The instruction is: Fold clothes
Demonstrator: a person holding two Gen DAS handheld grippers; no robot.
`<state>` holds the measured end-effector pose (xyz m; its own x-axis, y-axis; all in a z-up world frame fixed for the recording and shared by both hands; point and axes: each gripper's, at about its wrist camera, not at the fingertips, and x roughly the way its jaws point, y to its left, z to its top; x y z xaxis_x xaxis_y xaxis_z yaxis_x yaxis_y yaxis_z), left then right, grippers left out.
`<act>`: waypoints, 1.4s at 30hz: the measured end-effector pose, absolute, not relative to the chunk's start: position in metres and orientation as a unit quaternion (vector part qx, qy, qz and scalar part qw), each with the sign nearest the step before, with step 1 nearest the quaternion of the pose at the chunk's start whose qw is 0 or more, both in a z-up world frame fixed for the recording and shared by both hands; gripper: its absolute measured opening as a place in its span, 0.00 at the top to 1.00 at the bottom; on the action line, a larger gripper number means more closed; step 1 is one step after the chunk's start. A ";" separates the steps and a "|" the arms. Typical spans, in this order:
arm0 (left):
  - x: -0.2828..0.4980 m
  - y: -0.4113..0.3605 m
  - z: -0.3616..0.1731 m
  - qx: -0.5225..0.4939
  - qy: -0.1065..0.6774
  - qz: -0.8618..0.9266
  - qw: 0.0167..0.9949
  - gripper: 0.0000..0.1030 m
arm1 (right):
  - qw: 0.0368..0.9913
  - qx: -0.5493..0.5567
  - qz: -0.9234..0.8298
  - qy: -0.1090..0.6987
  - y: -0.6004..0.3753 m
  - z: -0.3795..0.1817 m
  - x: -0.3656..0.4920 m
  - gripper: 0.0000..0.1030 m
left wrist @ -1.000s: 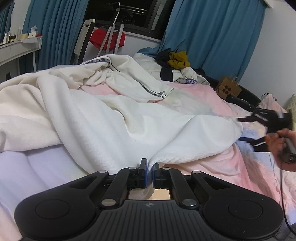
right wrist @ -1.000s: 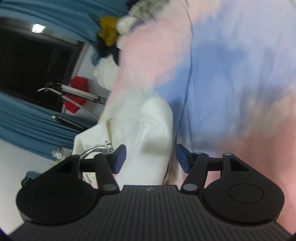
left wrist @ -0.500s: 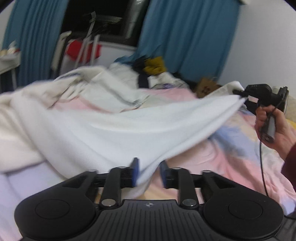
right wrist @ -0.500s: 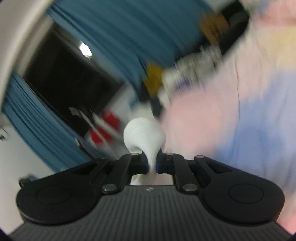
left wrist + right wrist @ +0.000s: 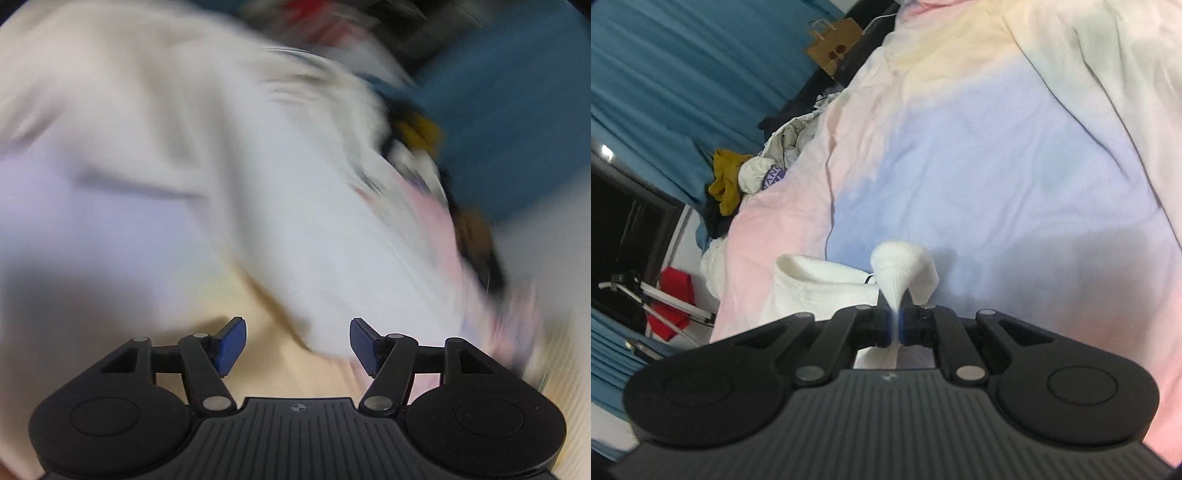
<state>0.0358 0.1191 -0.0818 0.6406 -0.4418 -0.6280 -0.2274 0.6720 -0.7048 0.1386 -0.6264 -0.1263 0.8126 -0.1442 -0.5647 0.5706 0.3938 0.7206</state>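
Note:
A white garment (image 5: 295, 206) lies spread over the bed in the blurred left wrist view. My left gripper (image 5: 297, 345) hangs just above it, its jaws opening, blue pads apart. A fold of the cloth reaches toward the right pad, but neither pad presses it. In the right wrist view my right gripper (image 5: 895, 325) is shut on a bunched corner of the white garment (image 5: 903, 267), which puffs out in front of the fingers. More of the garment trails to the left, low over the pastel bed cover (image 5: 1015, 166).
A heap of clothes, one mustard yellow (image 5: 726, 181), sits at the far edge of the bed. Blue curtains (image 5: 683, 66) hang behind. A brown paper bag (image 5: 833, 50) stands beside the bed. A red item (image 5: 674, 295) and a rack stand by the dark window.
My left gripper let go of the white garment's edge, spread its fingers and rolled. My right gripper closed on the garment's other corner and carried it over the bed cover.

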 end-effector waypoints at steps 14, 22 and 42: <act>0.034 0.229 -0.120 -0.624 0.245 0.149 0.726 0.73 | 0.829 0.487 -0.219 0.168 -0.617 -0.104 0.147 0.94; 0.022 0.240 -0.061 -0.556 0.264 0.167 0.770 0.94 | 0.824 0.499 -0.211 0.167 -0.624 -0.108 0.140 0.94; -0.086 0.332 -0.008 -0.382 0.417 0.156 0.810 0.93 | 0.867 0.375 -0.263 0.196 -0.599 -0.063 0.110 0.94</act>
<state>-0.0855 0.3318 -0.0080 0.6046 -0.0657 -0.7938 -0.5700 0.6604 -0.4888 0.1105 -0.5993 -0.0626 0.7853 -0.3089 -0.5365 0.6026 0.5801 0.5481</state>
